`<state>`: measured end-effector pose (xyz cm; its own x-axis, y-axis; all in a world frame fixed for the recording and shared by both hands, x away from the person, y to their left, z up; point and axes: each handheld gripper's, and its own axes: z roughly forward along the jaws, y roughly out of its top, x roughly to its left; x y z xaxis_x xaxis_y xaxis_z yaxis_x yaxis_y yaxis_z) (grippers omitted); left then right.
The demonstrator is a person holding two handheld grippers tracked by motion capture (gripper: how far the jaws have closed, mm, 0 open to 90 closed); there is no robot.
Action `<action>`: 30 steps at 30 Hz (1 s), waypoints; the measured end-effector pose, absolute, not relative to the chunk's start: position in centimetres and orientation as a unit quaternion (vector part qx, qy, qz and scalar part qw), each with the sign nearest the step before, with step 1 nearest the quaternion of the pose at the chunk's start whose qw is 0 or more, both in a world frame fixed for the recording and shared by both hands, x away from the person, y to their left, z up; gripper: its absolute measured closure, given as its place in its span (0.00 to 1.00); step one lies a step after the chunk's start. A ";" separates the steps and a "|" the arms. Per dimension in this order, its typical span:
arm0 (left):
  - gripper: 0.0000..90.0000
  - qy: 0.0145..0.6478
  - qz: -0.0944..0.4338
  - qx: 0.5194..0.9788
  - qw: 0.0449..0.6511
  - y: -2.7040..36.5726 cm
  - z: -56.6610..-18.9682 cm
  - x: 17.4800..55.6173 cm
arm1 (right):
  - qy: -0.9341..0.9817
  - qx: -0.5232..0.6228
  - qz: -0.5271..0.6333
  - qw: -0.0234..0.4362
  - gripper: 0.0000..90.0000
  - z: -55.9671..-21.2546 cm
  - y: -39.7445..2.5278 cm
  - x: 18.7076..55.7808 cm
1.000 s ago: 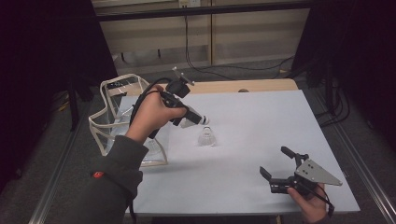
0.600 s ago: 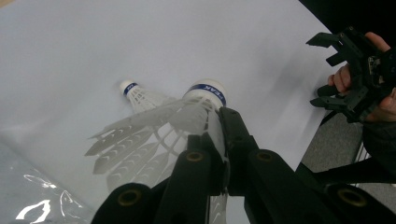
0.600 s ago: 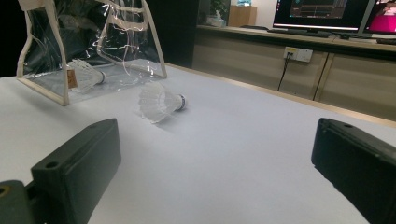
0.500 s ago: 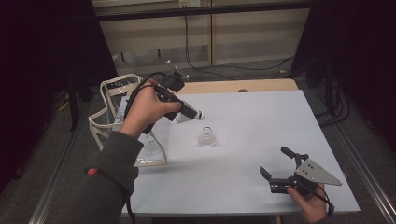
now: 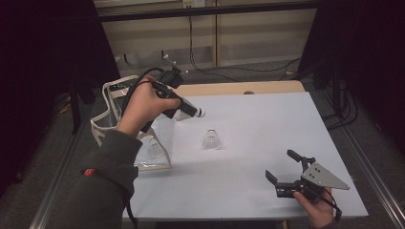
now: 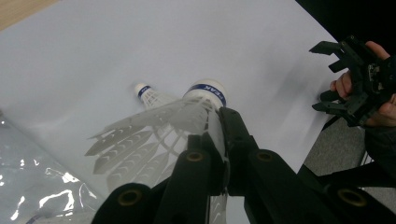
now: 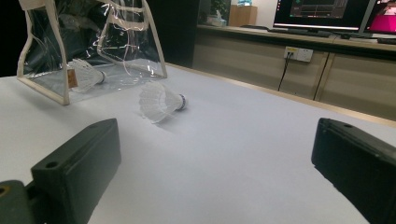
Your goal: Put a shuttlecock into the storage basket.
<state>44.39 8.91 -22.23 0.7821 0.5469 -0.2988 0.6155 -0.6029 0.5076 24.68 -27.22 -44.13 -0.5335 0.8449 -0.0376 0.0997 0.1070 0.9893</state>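
1. The white table (image 5: 267,129) spans the middle of the high view; its near edge is cut off at the bottom of the frame, and a strip of bare wood shows along its far edge.
2. The clear plastic bag (image 5: 119,124) with cream trim stands at the left edge of the table. The person's left forearm and hand cover much of it in the high view. The right gripper view shows it in the upper left, its top cut off by the frame.
3. The left gripper (image 5: 188,111) is held above the table, upper left of centre in the high view, just right of the bag. Its jaws are clenched on the feather skirt of a held shuttlecock (image 6: 187,119), whose cork with a blue band points away from the camera in the left gripper view. The print on the band is only partly legible.
4. The right gripper (image 5: 285,171) sits low at the lower right of the high view, gripped by a hand partly cut off by the bottom edge. Its jaws are spread wide and hold nothing.
5. A second shuttlecock (image 5: 211,139) lies on the table near the centre, well apart from both grippers.
6. A third shuttlecock (image 7: 84,74) lies inside the bag, blurred by reflections on the plastic.
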 end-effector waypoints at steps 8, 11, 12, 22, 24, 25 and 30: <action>0.99 0.330 -0.048 0.892 0.306 9.4 -21.8 44.6 | 0.666 0.355 0.568 0.328 0.02 -44.1 -27.2 24.6; 0.99 0.332 -0.047 0.892 0.304 9.6 -21.7 44.6 | 0.666 0.355 0.569 0.328 0.02 -44.1 -27.3 24.6; 0.99 0.332 -0.047 0.892 0.304 9.7 -21.7 44.6 | 0.665 0.355 0.569 0.329 0.02 -44.1 -27.2 24.6; 0.99 0.335 -0.039 0.892 0.302 10.4 -21.2 44.8 | 0.665 0.356 0.568 0.329 0.02 -44.1 -27.3 24.6; 0.99 0.339 -0.036 0.889 0.304 10.6 -21.1 44.7 | 0.665 0.354 0.569 0.330 0.02 -44.1 -27.3 24.6; 0.99 0.338 -0.035 0.891 0.303 10.7 -21.0 44.8 | 0.665 0.355 0.569 0.330 0.02 -44.1 -27.3 24.6; 0.99 0.344 -0.031 0.888 0.303 11.2 -20.8 44.8 | 0.666 0.355 0.568 0.329 0.02 -44.0 -27.3 24.6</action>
<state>44.76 11.19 -20.78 0.7609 0.5928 -0.2639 0.6303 -0.5786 0.5176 24.61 -27.28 -44.05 -0.5321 0.8459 -0.0350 0.0982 0.1028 0.9898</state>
